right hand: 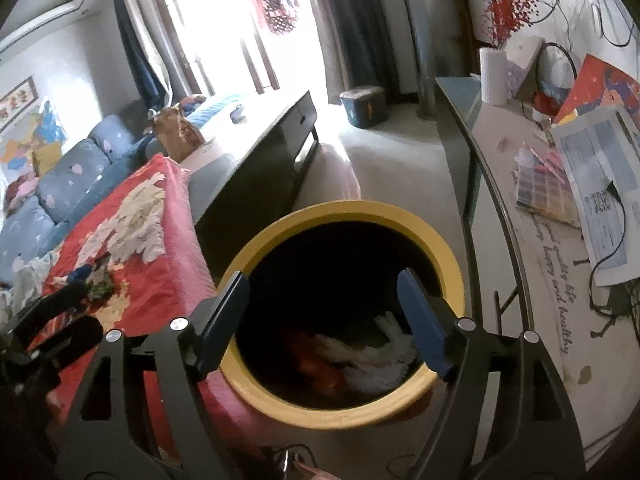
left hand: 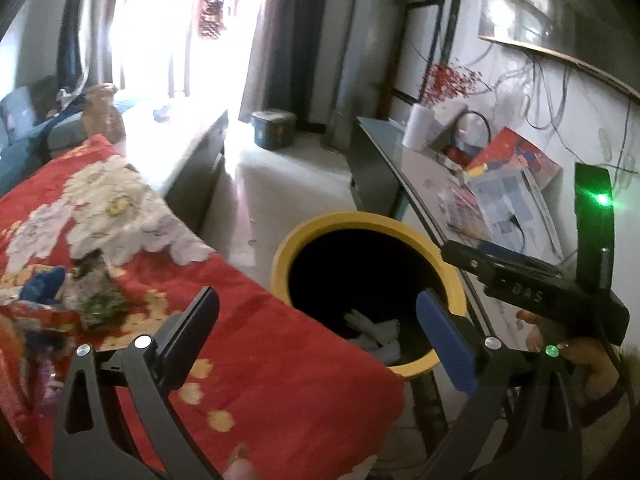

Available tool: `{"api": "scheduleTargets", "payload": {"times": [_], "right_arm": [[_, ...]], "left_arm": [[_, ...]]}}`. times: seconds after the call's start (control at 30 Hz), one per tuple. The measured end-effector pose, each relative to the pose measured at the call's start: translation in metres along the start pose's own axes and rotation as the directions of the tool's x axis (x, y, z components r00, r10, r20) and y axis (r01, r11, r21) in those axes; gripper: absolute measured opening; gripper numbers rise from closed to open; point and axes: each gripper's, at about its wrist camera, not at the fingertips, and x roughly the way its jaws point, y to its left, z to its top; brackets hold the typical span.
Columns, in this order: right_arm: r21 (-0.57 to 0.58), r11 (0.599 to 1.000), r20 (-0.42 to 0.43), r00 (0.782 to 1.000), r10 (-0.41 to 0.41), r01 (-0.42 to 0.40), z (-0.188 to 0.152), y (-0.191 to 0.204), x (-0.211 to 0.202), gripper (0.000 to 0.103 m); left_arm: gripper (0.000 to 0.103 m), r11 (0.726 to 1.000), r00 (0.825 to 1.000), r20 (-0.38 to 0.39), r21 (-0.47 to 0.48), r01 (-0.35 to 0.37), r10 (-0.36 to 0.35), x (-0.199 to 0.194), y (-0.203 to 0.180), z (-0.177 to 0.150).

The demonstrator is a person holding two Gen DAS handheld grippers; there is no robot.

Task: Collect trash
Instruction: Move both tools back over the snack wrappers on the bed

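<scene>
The bin [right hand: 440, 240] has a smooth, matt yellow rim that looks like plastic; the red flowered blanket [left hand: 280, 340] is soft woven cloth; crumpled white paper [right hand: 376, 364] lies inside the bin; the gripper fingers [right hand: 424, 320] wear ribbed blue pads on matt black plastic; the side table [right hand: 560, 320] looks glossy.

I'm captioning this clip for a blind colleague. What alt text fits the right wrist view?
The open right hand-held gripper hovers over a yellow-rimmed bin holding crumpled white paper and something orange-red. A red floral blanket with more litter lies to its left, a cluttered table to its right.
</scene>
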Motion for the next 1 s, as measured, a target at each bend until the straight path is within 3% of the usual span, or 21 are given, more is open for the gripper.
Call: {"api": "scheduleTargets", "payload": {"times": [0.43,1.0], "right_arm": [[-0.089,0.992,0.007,0.996,0.090,-0.089,-0.006,0.047,-0.011,0.070],[-0.236,0.951,-0.041,0.979,0.197,-0.202,-0.021,0.118,-0.021,0.070]], "left_arm": [[0.096,0.991,0.990,0.076,-0.068,-0.112,0.118,-0.042,0.036,-0.002],[0.096,0.959,0.961,0.128,-0.180,-0.221,0.246,-0.083,0.095,-0.009]]}}
